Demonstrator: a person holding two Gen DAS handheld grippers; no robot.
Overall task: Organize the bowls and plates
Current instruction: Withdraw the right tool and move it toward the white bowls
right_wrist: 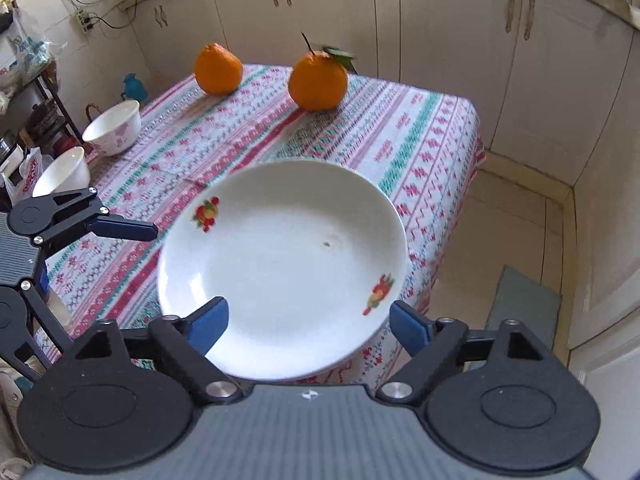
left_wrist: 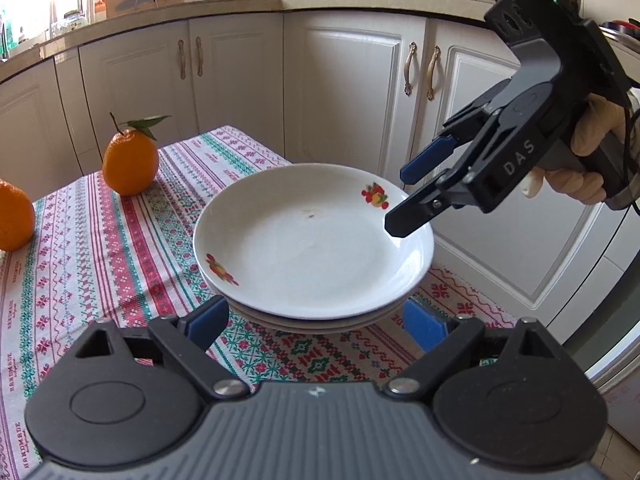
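Note:
A stack of white plates (left_wrist: 312, 240) with fruit prints sits near the corner of the patterned tablecloth (left_wrist: 100, 264); it also shows in the right wrist view (right_wrist: 280, 268). My left gripper (left_wrist: 316, 324) is open, its blue pads on either side of the stack's near rim. My right gripper (left_wrist: 404, 200) is open and hovers just above the stack's right rim; in its own view (right_wrist: 308, 320) its pads straddle the near rim. Two white bowls (right_wrist: 114, 128) (right_wrist: 62, 174) sit at the table's left edge.
Two oranges (right_wrist: 318, 80) (right_wrist: 218, 68) stand at the far side of the table (right_wrist: 440, 120). White kitchen cabinets (left_wrist: 352, 92) surround the table. The table's right edge drops to a tiled floor (right_wrist: 500, 248) with a grey mat (right_wrist: 524, 308).

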